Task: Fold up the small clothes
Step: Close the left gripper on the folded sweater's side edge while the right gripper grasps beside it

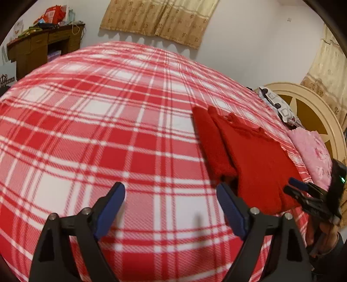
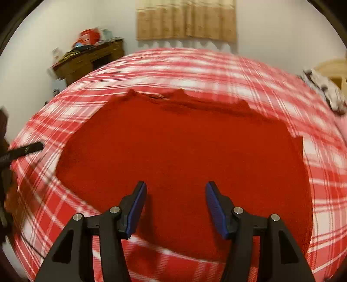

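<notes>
A small red knit garment (image 1: 249, 156) lies flat on the red and white plaid bedspread (image 1: 97, 130), with one sleeve folded along its left side. My left gripper (image 1: 171, 191) is open and empty, hovering over the plaid just left of the garment's near edge. In the right wrist view the garment (image 2: 184, 151) fills the middle, and my right gripper (image 2: 175, 191) is open and empty above its near hem. The right gripper also shows in the left wrist view (image 1: 303, 191) at the garment's right edge. The left gripper's tip (image 2: 26, 149) shows at the left edge of the right wrist view.
A pink folded cloth (image 1: 312, 151) and a black and white patterned pillow (image 1: 275, 104) lie by the cream headboard (image 1: 314, 108) at the right. A wooden desk (image 1: 43, 50) with clutter stands beyond the bed's far left corner. A curtain (image 1: 160, 19) hangs on the wall.
</notes>
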Demonstrator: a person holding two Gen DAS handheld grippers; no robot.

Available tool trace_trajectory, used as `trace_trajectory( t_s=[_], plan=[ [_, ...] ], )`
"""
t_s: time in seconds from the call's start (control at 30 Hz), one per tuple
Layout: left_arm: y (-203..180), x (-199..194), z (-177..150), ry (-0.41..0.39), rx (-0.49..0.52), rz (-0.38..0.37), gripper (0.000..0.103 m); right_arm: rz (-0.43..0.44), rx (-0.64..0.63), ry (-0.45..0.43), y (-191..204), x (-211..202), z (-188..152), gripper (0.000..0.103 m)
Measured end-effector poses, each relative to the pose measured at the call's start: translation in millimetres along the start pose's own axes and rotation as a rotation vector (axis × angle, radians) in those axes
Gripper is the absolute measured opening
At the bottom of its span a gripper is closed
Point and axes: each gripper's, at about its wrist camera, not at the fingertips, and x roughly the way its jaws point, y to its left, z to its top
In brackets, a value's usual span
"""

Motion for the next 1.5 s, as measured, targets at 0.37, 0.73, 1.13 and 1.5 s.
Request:
trace_trajectory(
  t_s=[0.37, 0.73, 1.13, 1.5],
  plan=[
    [-17.0, 18.2, 26.4, 0.035, -0.017, -0.191, 0.089, 0.033, -0.345, -0.031, 110.7, -2.7, -19.0, 0.058],
    [-37.5, 52.2, 42.9, 0.102, -0.041, -0.282, 0.093, 0.006, -0.421, -0.029, 151.4, 19.5, -15.9, 0.058],
    [-47.7, 92.0, 51.7, 0.168, -0.040, -0.251, 0.092, -0.037, -0.396, -0.051, 156.4, 33.2, -7.6, 0.058],
    [-42.1, 102.4, 58.0, 0.170, -0.039, -0.255, 0.073, -0.034, -0.386, -0.050, 155.9, 37.3, -3.6, 0.056]
  ],
)
